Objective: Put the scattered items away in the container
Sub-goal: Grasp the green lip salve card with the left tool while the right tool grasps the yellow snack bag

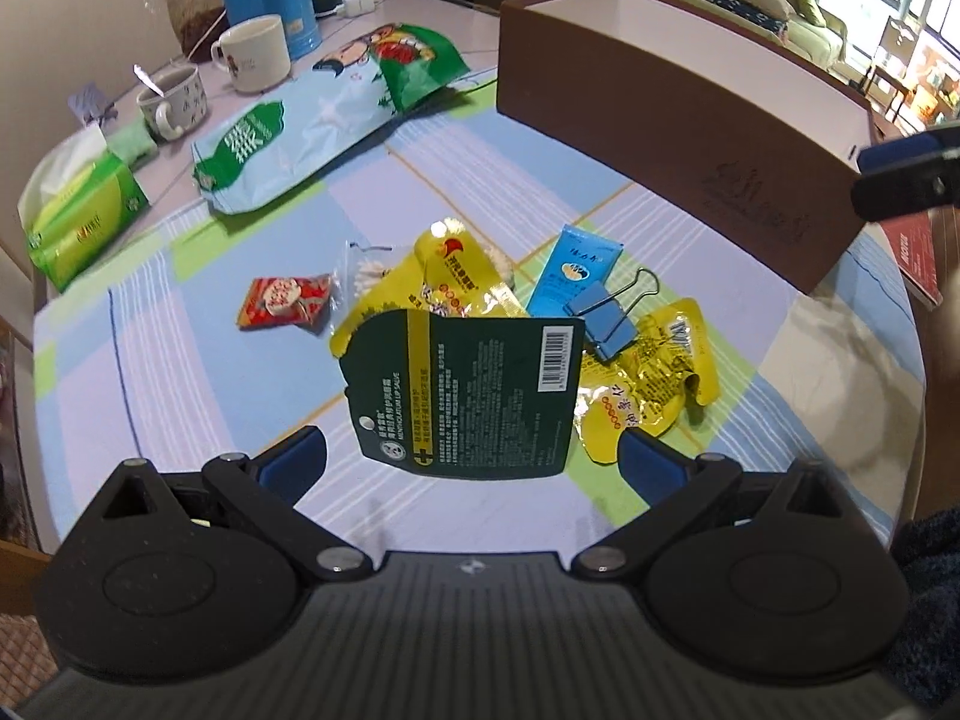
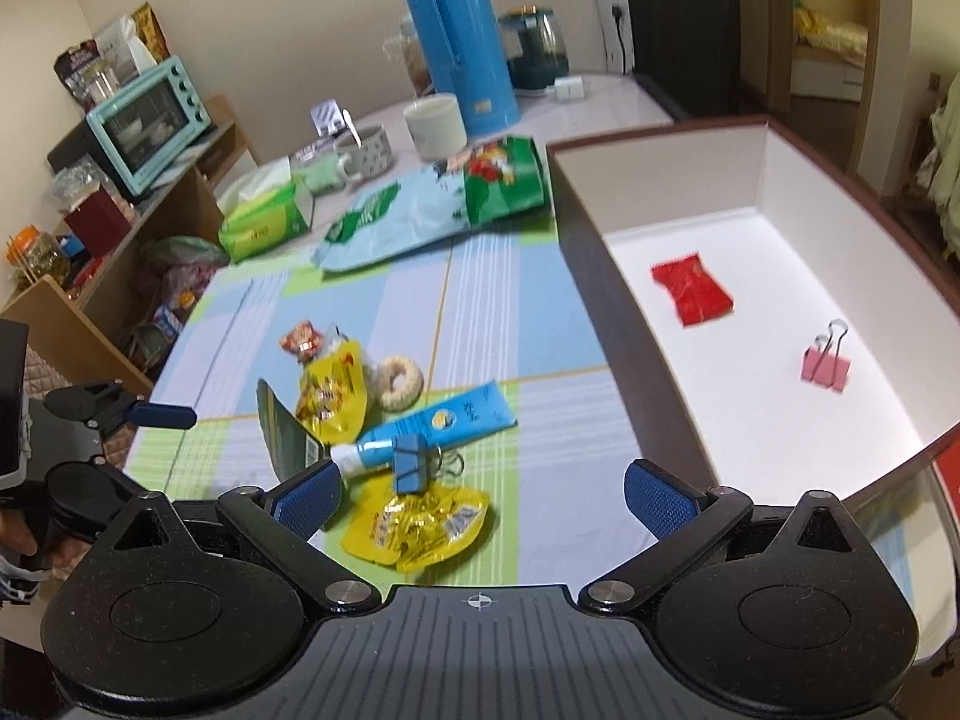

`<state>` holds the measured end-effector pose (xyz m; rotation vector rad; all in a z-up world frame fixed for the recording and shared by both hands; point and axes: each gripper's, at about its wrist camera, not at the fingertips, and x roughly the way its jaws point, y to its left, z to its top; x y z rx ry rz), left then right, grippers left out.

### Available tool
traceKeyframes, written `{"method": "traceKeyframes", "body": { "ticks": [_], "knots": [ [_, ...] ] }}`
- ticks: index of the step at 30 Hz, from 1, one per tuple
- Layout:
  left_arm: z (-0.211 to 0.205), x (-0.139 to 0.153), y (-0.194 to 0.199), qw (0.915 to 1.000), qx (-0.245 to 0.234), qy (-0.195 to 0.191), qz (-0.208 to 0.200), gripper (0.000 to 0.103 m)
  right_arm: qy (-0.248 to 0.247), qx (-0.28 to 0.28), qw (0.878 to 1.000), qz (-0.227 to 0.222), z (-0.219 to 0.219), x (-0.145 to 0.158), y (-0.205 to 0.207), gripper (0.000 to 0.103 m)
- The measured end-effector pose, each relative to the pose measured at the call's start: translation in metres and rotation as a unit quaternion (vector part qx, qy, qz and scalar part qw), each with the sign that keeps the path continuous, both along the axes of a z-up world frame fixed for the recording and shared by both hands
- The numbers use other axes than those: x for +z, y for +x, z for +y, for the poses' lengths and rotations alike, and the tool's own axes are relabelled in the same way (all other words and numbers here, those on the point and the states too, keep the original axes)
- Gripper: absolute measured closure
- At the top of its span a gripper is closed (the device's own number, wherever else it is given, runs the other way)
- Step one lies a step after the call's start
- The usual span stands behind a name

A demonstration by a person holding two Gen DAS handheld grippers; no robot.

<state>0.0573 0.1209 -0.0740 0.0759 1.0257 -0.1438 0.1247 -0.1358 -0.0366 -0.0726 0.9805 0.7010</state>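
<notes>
My left gripper (image 1: 474, 459) is open just above the checked tablecloth, its fingers on either side of a dark green lip-salve card (image 1: 468, 396) that stands tilted against a yellow packet (image 1: 456, 276). Behind it lie a blue tube (image 1: 570, 270), a blue binder clip (image 1: 606, 324), a second yellow packet (image 1: 648, 372) and a red candy (image 1: 282, 303). My right gripper (image 2: 483, 498) is open and empty, over the blue binder clip (image 2: 411, 462) and a yellow packet (image 2: 420, 528). The brown box (image 2: 708, 228) holds a red packet (image 2: 693, 294) and a pink binder clip (image 2: 828, 363).
Two large snack bags (image 1: 312, 126), a green tissue pack (image 1: 78, 210), two mugs (image 1: 255, 51) and a blue thermos (image 2: 456, 42) stand at the table's far side. A shelf with a toaster oven (image 2: 147, 120) is left of the table. The brown box (image 1: 660, 120) fills the right.
</notes>
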Motion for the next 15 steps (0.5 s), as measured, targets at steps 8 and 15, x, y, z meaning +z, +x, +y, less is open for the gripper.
{"method": "traceKeyframes", "body": {
  "ticks": [8,15],
  "knots": [
    [-0.005,-0.032,0.006,0.9981,0.047,-0.04,0.003,0.001,-0.014,-0.012,0.999,0.042,0.005,-0.023,0.011,0.0],
    [-0.024,-0.045,0.012,0.9927,0.115,-0.028,-0.023,0.001,-0.021,-0.013,0.998,0.058,0.009,-0.033,0.02,0.0]
  ]
}}
